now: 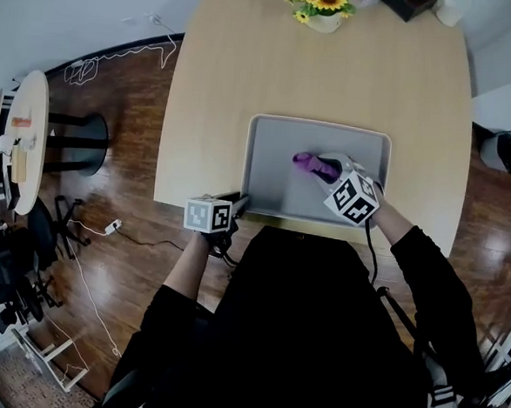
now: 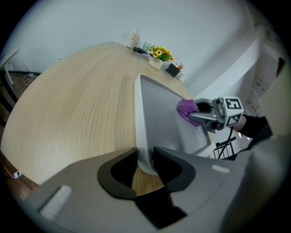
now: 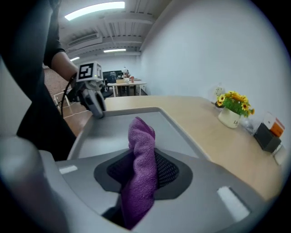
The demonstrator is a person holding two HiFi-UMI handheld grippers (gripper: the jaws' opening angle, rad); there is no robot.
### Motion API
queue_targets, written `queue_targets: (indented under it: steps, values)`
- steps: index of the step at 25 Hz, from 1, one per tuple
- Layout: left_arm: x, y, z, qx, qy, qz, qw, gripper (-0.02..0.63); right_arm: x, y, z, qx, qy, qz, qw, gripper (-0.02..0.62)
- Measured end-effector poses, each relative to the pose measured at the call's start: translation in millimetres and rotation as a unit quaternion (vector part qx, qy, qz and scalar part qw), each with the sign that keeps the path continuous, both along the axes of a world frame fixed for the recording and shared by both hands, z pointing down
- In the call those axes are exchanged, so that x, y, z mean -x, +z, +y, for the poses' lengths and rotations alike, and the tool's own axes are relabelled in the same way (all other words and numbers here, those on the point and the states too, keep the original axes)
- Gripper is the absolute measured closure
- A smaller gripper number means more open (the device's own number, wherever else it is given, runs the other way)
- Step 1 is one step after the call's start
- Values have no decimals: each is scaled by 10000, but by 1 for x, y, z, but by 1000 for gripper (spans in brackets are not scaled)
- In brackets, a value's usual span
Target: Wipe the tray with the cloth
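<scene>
A grey tray [image 1: 276, 157] lies on the wooden table [image 1: 220, 92] near its front edge. My right gripper [image 1: 321, 168] is over the tray's middle, shut on a purple cloth [image 1: 311, 165] that sticks out past its tips onto the tray floor. In the right gripper view the cloth [image 3: 142, 150] stands bunched between the jaws of the right gripper [image 3: 143, 170]. My left gripper [image 1: 242, 203] is at the tray's near left corner. In the left gripper view the tray's rim [image 2: 142, 136] sits between the jaws of the left gripper [image 2: 145, 164], with both pads against it.
A pot of sunflowers [image 1: 324, 3] and a dark box [image 1: 409, 2] stand at the table's far edge. To the left, on the wooden floor, are a round side table [image 1: 24, 139], a black pedestal base [image 1: 85, 143] and loose cables [image 1: 118, 54].
</scene>
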State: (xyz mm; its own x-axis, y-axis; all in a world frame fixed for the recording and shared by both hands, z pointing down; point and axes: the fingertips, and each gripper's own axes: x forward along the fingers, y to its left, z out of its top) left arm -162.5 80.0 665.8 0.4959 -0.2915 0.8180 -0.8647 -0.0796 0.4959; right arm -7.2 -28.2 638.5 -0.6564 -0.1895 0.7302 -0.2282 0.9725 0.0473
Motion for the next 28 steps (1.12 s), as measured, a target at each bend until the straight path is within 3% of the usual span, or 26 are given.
queue_targets:
  steps: [6, 9, 12, 15, 23, 28]
  values:
    - [0, 0, 3, 113, 118, -157, 9997, 511, -28, 1, 106, 849, -501, -201, 9949, 477]
    - [0, 0, 3, 142, 98, -193, 9997, 511, -36, 2, 113, 971, -514, -326, 9934, 477]
    - [-4, -1, 3, 147, 69, -256, 9995, 512, -38, 2, 110, 894, -897, -185, 9918, 477]
    - [-6, -2, 2, 123, 0, -311, 9994, 512, -43, 4, 81, 647, -1170, 9, 9910, 477]
    - [-7, -2, 0, 90, -183, -280, 9994, 512, -64, 5, -77, 373, -130, 240, 9989, 479]
    - [-5, 1, 0, 64, -184, -318, 9993, 512, -82, 2, -92, -60, 54, 308, 9995, 480]
